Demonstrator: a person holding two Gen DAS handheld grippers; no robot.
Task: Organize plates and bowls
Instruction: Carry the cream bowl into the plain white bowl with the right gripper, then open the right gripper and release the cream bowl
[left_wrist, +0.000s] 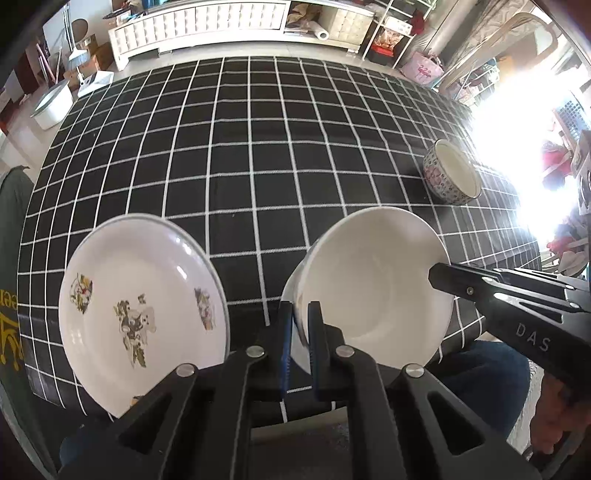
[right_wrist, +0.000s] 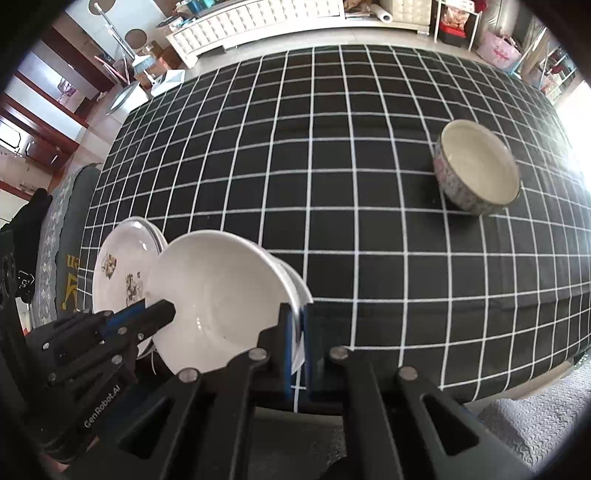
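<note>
A large white bowl (left_wrist: 373, 280) (right_wrist: 218, 295) hangs over the near edge of the table, held at two sides. My left gripper (left_wrist: 299, 310) (right_wrist: 166, 310) is shut on the bowl's left rim. My right gripper (right_wrist: 295, 314) (left_wrist: 437, 275) is shut on the opposite rim. A stack of white plates (left_wrist: 144, 306) (right_wrist: 118, 273) with flower prints lies just left of the bowl at the table's near left. A smaller bowl (left_wrist: 452, 173) (right_wrist: 478, 166) with a patterned outside stands apart at the right of the table.
A black cloth with a white grid (left_wrist: 240, 147) (right_wrist: 332, 166) covers the table. A person's leg in blue (left_wrist: 487, 373) and a hand (left_wrist: 554, 428) are below the near edge. A green chair back (left_wrist: 11, 258) stands at left, with a white cabinet (left_wrist: 199, 22) beyond.
</note>
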